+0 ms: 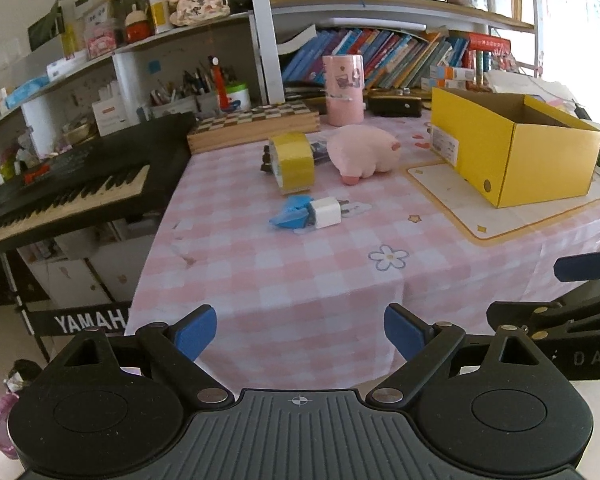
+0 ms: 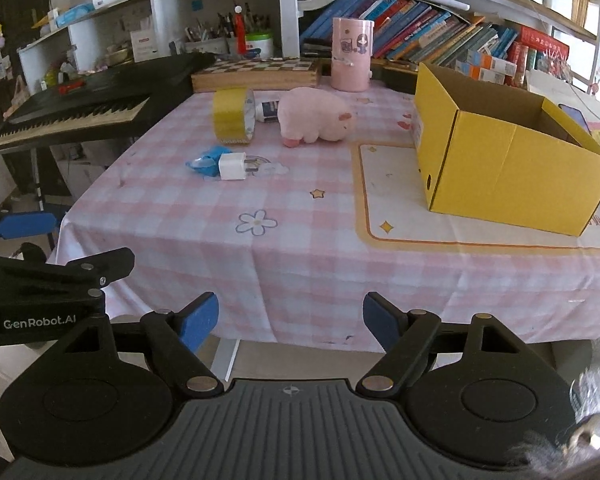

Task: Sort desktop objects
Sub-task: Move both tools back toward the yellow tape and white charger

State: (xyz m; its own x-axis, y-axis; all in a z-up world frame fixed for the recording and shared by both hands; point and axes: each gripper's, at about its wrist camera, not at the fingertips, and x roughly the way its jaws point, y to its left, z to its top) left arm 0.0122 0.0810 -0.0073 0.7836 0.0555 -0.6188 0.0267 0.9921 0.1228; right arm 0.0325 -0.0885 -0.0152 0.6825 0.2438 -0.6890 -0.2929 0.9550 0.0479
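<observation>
Left of the open yellow cardboard box, a yellow tape roll, a white plug adapter and a pink plush pig are seen on the pink checked tablecloth. The left gripper and the right gripper are held wide apart with nothing between them, near the cloth's front edge.

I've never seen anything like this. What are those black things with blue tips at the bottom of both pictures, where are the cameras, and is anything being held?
Those are two hand-held grippers, tongs a person carries, one per hand. Each has a camera looking forward along its two fingers, so each picture shows its own gripper at the bottom: the left gripper in one view, the right gripper in the other. Both stand open and hold nothing.

Ahead is a table with a pink checked cloth. On it lie a roll of yellow tape, a pink plush pig, a white charger plug beside a blue object I cannot identify, and an open yellow box, probably where the items go. A keyboard stands left of the table.
</observation>
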